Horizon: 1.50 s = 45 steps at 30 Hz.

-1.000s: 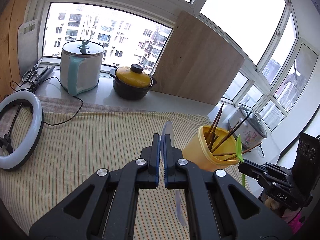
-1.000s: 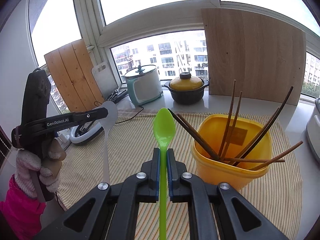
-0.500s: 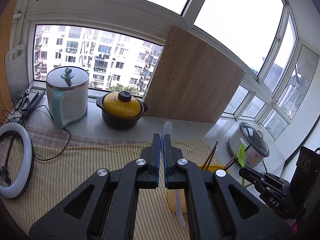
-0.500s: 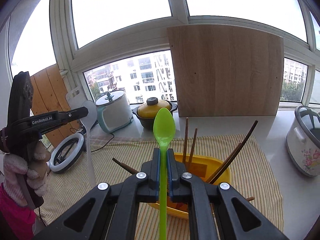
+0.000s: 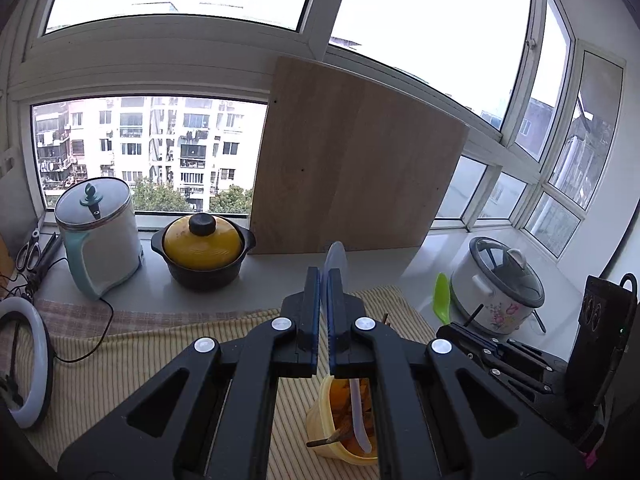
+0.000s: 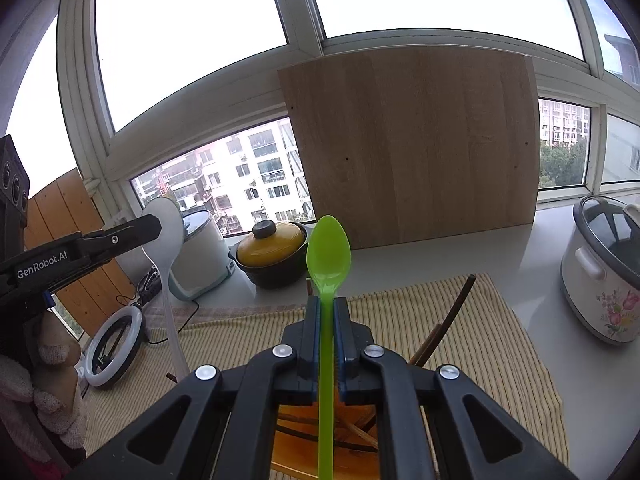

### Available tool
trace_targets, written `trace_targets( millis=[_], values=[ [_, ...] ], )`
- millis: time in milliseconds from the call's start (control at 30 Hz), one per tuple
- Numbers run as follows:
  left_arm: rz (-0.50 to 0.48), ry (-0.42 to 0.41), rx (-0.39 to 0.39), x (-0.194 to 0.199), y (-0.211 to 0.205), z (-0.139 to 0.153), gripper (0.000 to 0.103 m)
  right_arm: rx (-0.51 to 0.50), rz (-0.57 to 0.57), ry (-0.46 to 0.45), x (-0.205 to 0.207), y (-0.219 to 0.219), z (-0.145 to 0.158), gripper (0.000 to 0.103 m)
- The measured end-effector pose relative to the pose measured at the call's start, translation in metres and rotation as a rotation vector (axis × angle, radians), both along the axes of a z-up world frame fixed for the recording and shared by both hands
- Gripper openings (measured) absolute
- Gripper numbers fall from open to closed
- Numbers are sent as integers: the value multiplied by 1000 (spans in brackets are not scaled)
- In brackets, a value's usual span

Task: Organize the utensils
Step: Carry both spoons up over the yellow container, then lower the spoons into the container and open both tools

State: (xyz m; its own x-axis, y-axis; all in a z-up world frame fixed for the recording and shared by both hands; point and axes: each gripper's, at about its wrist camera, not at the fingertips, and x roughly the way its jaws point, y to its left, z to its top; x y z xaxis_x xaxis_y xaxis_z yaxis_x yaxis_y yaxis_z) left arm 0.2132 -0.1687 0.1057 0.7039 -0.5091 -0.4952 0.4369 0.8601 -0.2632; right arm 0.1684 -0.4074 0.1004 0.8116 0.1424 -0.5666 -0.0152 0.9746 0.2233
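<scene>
The green spoon (image 6: 329, 258) stands bowl-up at the centre of the right wrist view, its handle clamped in the right gripper (image 6: 327, 312), with the yellow container (image 6: 296, 420) of chopsticks (image 6: 456, 312) low in the frame beneath it. The translucent white spoon (image 5: 335, 258) is pinched in the left gripper (image 5: 324, 312), its handle hanging over the container at the lower centre. Both sit above the striped cloth (image 5: 120, 364) on the bench (image 5: 256, 280). A yellow-lidded pot (image 5: 203, 252) stands at the back, by the window.
</scene>
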Motion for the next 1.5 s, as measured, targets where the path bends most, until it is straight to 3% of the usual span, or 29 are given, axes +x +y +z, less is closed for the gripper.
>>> trace_targets(
  millis=[400,1033,1200,1500],
  values=[
    [-6,-55,107,-8,-47,-14,0,-4,-38,-3,15,-5,-8,4],
    [-45,-14,125,-10,-53,-21,2,-35,-45,17,15,-10,-16,8],
    [-64,-1,123,-15,-51,-23,28,-18,-48,31,8,-16,-17,13],
    [-60,-7,99,-28,-41,-23,28,-24,-36,58,-5,-17,-22,16]
  ],
)
